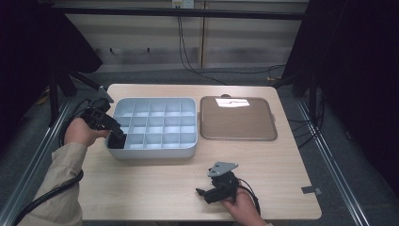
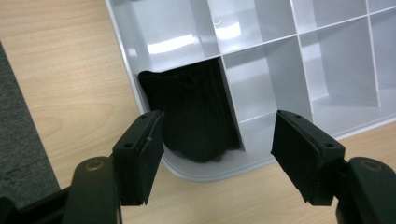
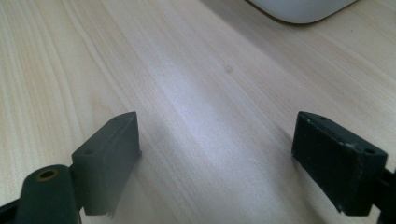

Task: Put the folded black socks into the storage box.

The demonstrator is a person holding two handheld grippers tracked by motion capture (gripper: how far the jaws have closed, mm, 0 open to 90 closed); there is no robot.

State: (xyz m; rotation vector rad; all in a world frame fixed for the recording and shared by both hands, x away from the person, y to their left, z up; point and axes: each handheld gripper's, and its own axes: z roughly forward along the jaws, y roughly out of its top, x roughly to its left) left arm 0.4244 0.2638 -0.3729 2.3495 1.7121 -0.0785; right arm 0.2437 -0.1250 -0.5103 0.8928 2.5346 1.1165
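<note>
A brown tray bearing a white paper lies on the table.

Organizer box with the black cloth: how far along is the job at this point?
Done: the black cloth lies in the near corner compartment of the grey organizer box. In hand: the left gripper sits over that corner, open, its fingers off the cloth. The right gripper waits open over bare table. Left: the other compartments look empty; the brown tray holds nothing to move.
</note>
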